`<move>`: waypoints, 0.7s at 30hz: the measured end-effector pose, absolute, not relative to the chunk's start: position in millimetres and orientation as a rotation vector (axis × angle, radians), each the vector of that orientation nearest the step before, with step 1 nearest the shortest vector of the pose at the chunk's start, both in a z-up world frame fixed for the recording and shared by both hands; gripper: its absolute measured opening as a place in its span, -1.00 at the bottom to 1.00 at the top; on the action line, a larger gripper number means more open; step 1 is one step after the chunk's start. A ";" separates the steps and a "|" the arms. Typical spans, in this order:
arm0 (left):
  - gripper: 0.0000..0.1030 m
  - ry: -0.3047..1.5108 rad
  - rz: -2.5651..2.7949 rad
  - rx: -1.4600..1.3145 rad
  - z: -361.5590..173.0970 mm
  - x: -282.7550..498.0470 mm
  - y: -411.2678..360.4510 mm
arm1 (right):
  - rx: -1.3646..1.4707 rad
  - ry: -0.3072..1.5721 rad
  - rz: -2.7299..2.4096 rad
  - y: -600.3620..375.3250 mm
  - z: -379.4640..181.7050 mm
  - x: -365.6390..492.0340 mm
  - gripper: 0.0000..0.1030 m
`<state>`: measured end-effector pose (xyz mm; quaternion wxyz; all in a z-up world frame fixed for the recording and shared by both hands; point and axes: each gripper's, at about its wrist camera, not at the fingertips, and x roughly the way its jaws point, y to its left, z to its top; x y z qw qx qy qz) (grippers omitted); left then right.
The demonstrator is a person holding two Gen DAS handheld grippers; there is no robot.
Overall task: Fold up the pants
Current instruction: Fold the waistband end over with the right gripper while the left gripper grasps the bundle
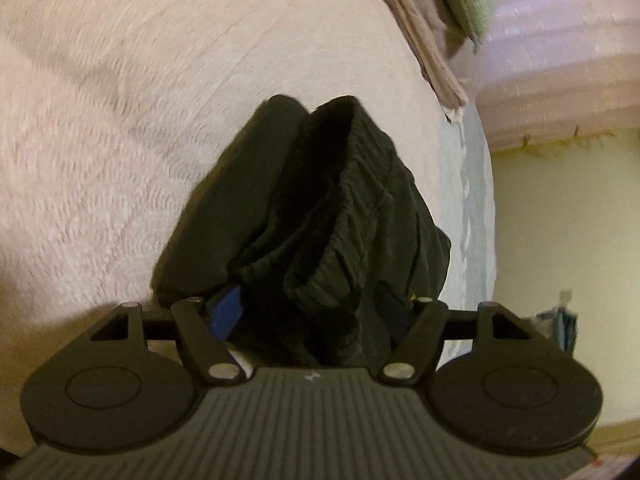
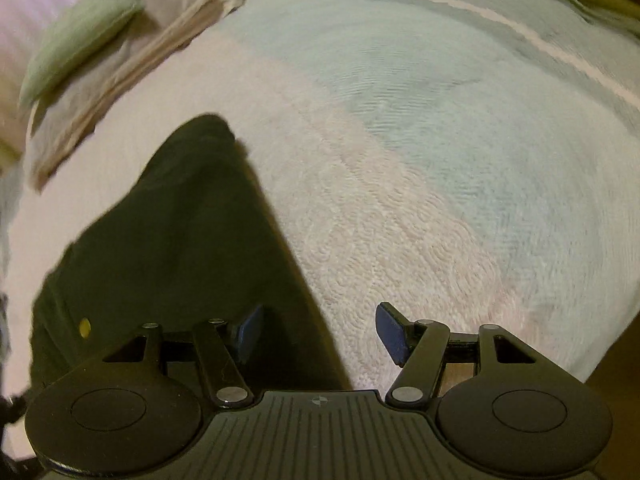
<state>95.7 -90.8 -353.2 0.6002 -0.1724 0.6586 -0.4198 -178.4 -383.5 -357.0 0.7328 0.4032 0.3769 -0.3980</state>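
Hovering over dark pants (image 1: 304, 216) bunched at lower centre on the bedspread (image 1: 100, 120): left gripper (image 1: 312, 312) spread, fabric between pads; right gripper (image 2: 320, 332) spread, empty.

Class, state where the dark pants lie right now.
The dark pants lie bunched on the pale bedspread, between the left gripper's fingers in its view, below the stacked folded laundry.

So by my count: one pair of dark pants (image 1: 304, 216) on one bed (image 1: 100, 120), one tan folded cloth (image 2: 120, 76), one green pillow (image 2: 76, 40) on top of it, and two grippers, two blue-padded fingers (image 2: 390, 330) each.
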 end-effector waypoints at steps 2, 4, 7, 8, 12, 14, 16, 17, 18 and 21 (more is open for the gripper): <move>0.25 1.554 -0.919 -0.469 -363.5 96.1 -90.3 | 0.878 0.843 -0.860 -383.0 -362.9 -171.4 0.16; 0.24 1.556 -0.898 -0.486 -366.8 95.9 -90.8 | 0.874 0.849 -0.846 -381.5 -364.5 -166.1 0.16; 0.00 1.503 -0.908 -0.423 -363.5 89.7 -89.7 | 0.876 0.853 -0.827 -379.5 -366.5 -160.0 0.16; -0.10 1.483 -0.904 -0.411 -362.2 88.1 -88.2 | 0.878 0.856 -0.822 -379.2 -367.0 -158.3 0.16; -0.38 1.368 -0.933 -0.357 -346.2 80.6 -90.3 | 0.838 0.863 -0.774 -377.6 -362.2 -148.3 0.16; -0.46 1.264 -0.977 -0.287 -326.8 73.7 -91.3 | 0.792 0.892 -0.750 -372.3 -357.6 -139.5 0.16; -0.52 1.176 -1.022 -0.253 -309.0 69.2 -86.5 | 0.763 0.904 -0.723 -366.3 -355.0 -134.0 0.16; -0.53 1.144 -1.030 -0.237 -303.0 67.8 -82.5 | 0.753 0.902 -0.704 -363.2 -354.1 -132.2 0.16; -0.52 1.112 -1.032 -0.215 -297.5 67.2 -78.1 | 0.740 0.902 -0.681 -358.7 -354.4 -129.7 0.16; -0.51 1.122 -0.982 -0.147 -309.3 73.5 -74.5 | 0.633 0.955 -0.660 -344.7 -360.1 -116.1 0.16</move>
